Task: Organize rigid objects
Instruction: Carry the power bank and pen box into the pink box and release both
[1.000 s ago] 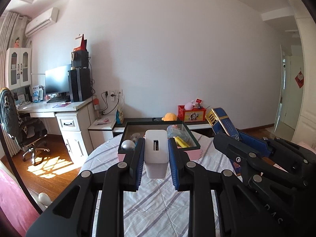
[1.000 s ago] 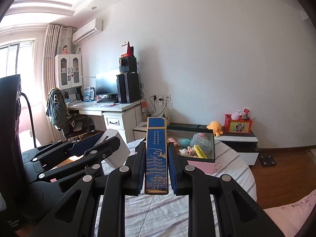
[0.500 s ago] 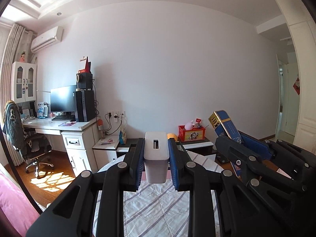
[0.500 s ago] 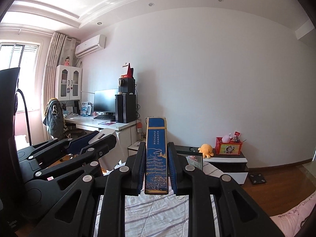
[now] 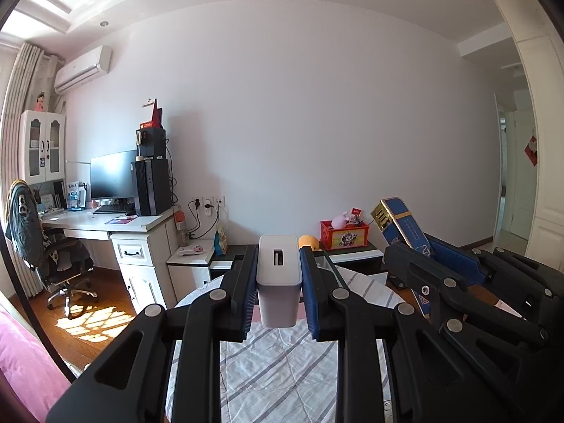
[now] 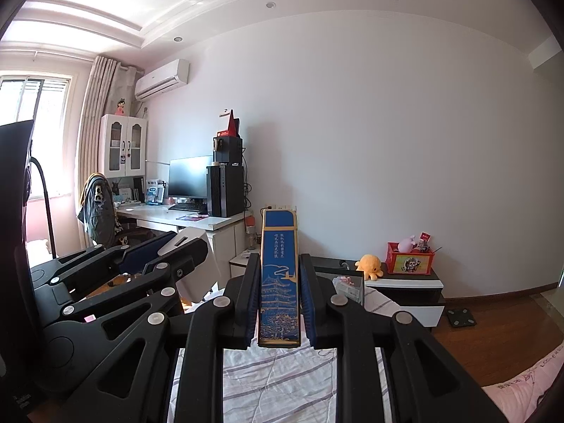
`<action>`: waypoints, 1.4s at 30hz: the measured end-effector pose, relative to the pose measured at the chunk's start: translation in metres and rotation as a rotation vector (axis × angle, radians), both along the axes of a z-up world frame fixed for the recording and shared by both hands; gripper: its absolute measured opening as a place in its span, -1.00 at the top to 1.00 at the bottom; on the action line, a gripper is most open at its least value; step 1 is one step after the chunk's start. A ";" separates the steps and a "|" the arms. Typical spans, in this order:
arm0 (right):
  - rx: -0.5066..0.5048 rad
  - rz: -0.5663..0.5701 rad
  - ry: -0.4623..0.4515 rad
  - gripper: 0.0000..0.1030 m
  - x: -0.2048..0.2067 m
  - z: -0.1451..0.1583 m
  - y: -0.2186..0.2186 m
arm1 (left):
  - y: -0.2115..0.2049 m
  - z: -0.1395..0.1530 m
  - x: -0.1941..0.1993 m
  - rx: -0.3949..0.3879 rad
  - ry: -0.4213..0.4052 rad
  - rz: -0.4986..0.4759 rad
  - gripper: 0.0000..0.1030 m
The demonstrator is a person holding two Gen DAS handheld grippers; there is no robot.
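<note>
Looking along our left gripper (image 5: 278,275), we see its fingers pinching a white box (image 5: 279,278) upright above the striped tablecloth (image 5: 282,370); our other gripper's blue box (image 5: 402,225) tilts at the right. Along our right gripper (image 6: 279,289), the fingers clamp that tall blue box (image 6: 279,278) upright, with the glass case (image 6: 347,285) just behind.

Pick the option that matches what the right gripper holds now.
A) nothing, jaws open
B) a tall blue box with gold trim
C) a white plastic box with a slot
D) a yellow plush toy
B: the right gripper is clamped on the tall blue box with gold edging, while the left gripper holds the white box.
</note>
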State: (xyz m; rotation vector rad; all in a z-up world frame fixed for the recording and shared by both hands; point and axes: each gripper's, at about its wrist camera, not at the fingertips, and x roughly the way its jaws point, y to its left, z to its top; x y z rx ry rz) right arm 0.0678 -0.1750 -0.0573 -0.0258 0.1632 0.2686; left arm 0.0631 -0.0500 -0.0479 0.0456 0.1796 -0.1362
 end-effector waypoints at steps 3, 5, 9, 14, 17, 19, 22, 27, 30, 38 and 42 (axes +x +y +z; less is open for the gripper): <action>0.000 -0.001 0.022 0.58 0.013 -0.004 0.000 | -0.003 -0.004 0.013 0.006 0.021 -0.001 0.56; 0.001 -0.003 0.041 0.58 0.025 -0.008 -0.001 | -0.005 -0.007 0.025 0.010 0.037 -0.005 0.56; -0.001 -0.008 0.071 0.58 0.050 -0.014 -0.003 | -0.010 -0.014 0.053 0.021 0.072 -0.013 0.56; -0.012 -0.010 0.109 0.58 0.092 -0.021 -0.006 | -0.019 -0.021 0.097 0.041 0.112 -0.012 0.56; -0.014 -0.009 0.133 0.58 0.120 -0.025 -0.004 | -0.024 -0.025 0.129 0.058 0.134 -0.016 0.56; -0.026 -0.015 0.147 0.58 0.141 -0.028 -0.004 | -0.028 -0.028 0.154 0.071 0.153 -0.017 0.56; -0.034 -0.014 0.170 0.58 0.177 -0.030 -0.005 | -0.031 -0.030 0.193 0.088 0.171 -0.017 0.56; -0.052 -0.013 0.201 0.58 0.239 -0.034 -0.005 | -0.035 -0.038 0.264 0.101 0.208 -0.013 0.56; -0.057 -0.017 0.231 0.58 0.272 -0.042 -0.005 | -0.037 -0.048 0.307 0.112 0.246 0.000 0.56; -0.052 -0.028 0.360 0.58 0.359 -0.085 -0.013 | -0.041 -0.093 0.408 0.142 0.380 0.007 0.55; -0.055 -0.026 0.438 0.58 0.386 -0.109 -0.013 | -0.043 -0.116 0.435 0.140 0.433 0.019 0.55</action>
